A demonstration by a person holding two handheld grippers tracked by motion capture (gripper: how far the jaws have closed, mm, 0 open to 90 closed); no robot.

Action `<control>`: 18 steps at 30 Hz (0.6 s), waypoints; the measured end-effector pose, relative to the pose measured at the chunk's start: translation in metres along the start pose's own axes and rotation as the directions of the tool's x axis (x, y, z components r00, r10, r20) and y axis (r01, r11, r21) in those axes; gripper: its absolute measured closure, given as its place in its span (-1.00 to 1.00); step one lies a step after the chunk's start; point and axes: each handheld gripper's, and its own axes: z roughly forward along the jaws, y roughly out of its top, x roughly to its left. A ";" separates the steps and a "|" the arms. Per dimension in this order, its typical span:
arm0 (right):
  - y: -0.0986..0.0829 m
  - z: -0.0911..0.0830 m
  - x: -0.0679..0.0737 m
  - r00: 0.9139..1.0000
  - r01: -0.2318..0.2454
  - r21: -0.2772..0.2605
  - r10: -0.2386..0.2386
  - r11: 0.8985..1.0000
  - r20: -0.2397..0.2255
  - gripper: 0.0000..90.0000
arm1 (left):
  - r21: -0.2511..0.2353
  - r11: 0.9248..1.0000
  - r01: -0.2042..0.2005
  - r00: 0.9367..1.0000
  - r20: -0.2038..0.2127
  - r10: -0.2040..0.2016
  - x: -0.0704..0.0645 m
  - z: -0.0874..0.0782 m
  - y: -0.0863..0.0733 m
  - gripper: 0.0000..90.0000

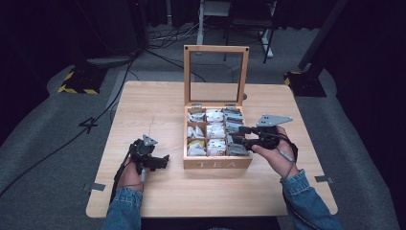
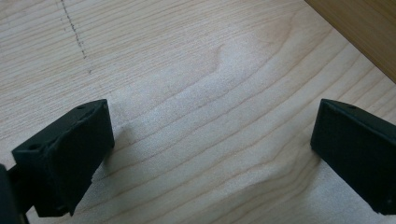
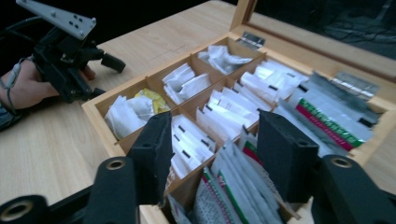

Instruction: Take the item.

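The right gripper (image 1: 238, 135) hovers agape and empty over the tea box's (image 1: 218, 163) right-hand sachets (image 3: 233, 186), while the left gripper (image 1: 163, 162) rests wide open near the table's (image 1: 158, 100) front edge.

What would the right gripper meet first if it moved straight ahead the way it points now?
Probably the sachets in the near right compartment of the tea box: the open right gripper points down into them, though depth is unclear.

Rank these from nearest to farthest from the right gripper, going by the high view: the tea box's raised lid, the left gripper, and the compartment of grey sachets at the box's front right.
From the right gripper:
1. Grey sachets, front right compartment of the tea box, just under the jaws.
2. Raised lid, upright at the box's back edge.
3. Left gripper, across the table, left of the box.
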 end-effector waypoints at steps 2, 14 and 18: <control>0.000 0.002 0.001 1.000 0.001 0.015 -0.001 1.000 -0.010 0.15 | 0.001 1.000 -0.001 1.000 0.000 0.001 0.000 0.000 0.000 -1.00; 0.003 0.046 0.015 0.991 0.032 0.137 -0.014 0.990 -0.132 0.36 | 0.001 1.000 0.015 1.000 -0.017 -0.015 -0.001 -0.001 -0.002 -1.00; 0.001 0.056 0.018 0.991 0.047 0.169 -0.025 0.984 -0.133 0.38 | 0.001 1.000 0.015 1.000 -0.017 -0.015 -0.001 -0.001 -0.002 -1.00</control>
